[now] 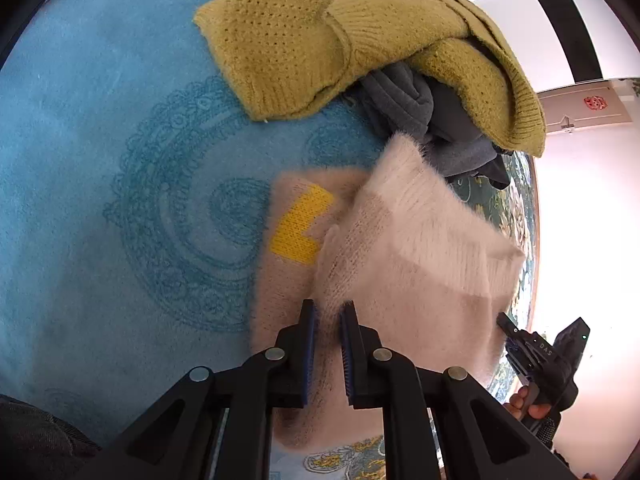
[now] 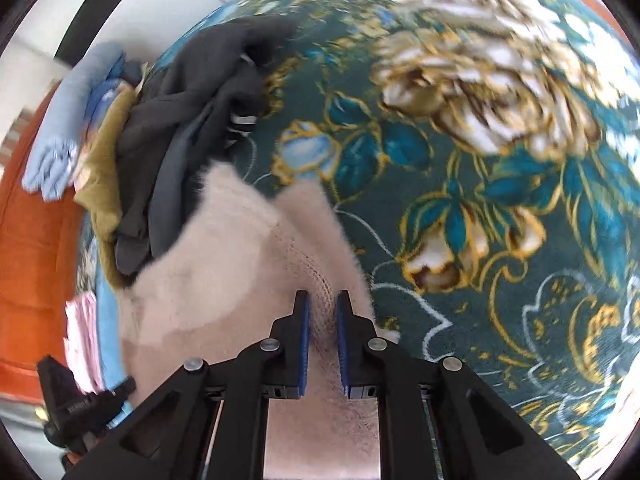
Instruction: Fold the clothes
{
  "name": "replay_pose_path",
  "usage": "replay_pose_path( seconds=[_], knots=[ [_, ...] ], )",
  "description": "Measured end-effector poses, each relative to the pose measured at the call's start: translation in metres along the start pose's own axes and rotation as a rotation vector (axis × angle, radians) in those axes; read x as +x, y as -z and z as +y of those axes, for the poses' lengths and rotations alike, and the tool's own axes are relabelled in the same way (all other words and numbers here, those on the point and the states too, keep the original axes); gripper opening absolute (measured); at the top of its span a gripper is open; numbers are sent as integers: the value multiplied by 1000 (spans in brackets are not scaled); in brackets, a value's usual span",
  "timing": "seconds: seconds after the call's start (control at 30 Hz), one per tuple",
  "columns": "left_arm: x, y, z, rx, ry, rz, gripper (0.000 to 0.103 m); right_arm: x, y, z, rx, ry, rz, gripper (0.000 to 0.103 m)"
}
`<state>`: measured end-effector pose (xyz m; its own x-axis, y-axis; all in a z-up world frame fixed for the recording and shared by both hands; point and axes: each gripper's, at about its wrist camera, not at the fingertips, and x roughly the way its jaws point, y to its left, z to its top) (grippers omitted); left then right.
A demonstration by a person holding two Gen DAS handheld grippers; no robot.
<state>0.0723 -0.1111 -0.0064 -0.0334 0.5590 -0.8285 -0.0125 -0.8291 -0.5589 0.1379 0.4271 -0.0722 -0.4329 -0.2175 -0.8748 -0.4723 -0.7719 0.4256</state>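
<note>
A fuzzy cream-pink sweater (image 1: 400, 256) with a yellow knit patch (image 1: 300, 224) hangs between both grippers above the blue blanket (image 1: 100, 160). My left gripper (image 1: 328, 312) is shut on its edge, cloth bunched between the blue pads. My right gripper (image 2: 322, 304) is shut on another part of the same sweater (image 2: 224, 248), held over the floral carpet (image 2: 480, 200). The right gripper also shows at the lower right of the left wrist view (image 1: 536, 352), and the left one at the lower left of the right wrist view (image 2: 80, 404).
A mustard knit sweater (image 1: 320, 36) lies over dark grey clothes (image 1: 420, 108) beyond the held sweater. In the right wrist view the grey clothes (image 2: 200, 120) pile up at left with a light blue garment (image 2: 68, 120) and folded pink cloth (image 2: 82, 340). An orange surface (image 2: 32, 260) lies far left.
</note>
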Motion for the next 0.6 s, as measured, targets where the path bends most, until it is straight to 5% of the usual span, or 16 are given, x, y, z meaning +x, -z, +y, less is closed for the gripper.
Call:
replay_pose_path(
  seconds=[0.17,0.27,0.37,0.5,0.6],
  knots=[
    [-3,-1,4,-19,42,10,19,-2,-5,1,-20,-9,27,15],
    [-6,-1,14,-80,76,26,33,-10,-7,-2,-18,-36,27,19],
    [-24,-2,13,-70,99,-46,34,-26,-7,-3,-29,-5,-27,23],
    [-47,4,-33,180,-5,-182,48,-47,-4,14,-123,37,-100,24],
    [-33,8,-72,354,-50,-162,54,-37,-2,42,-220,21,-86,26]
  ],
)
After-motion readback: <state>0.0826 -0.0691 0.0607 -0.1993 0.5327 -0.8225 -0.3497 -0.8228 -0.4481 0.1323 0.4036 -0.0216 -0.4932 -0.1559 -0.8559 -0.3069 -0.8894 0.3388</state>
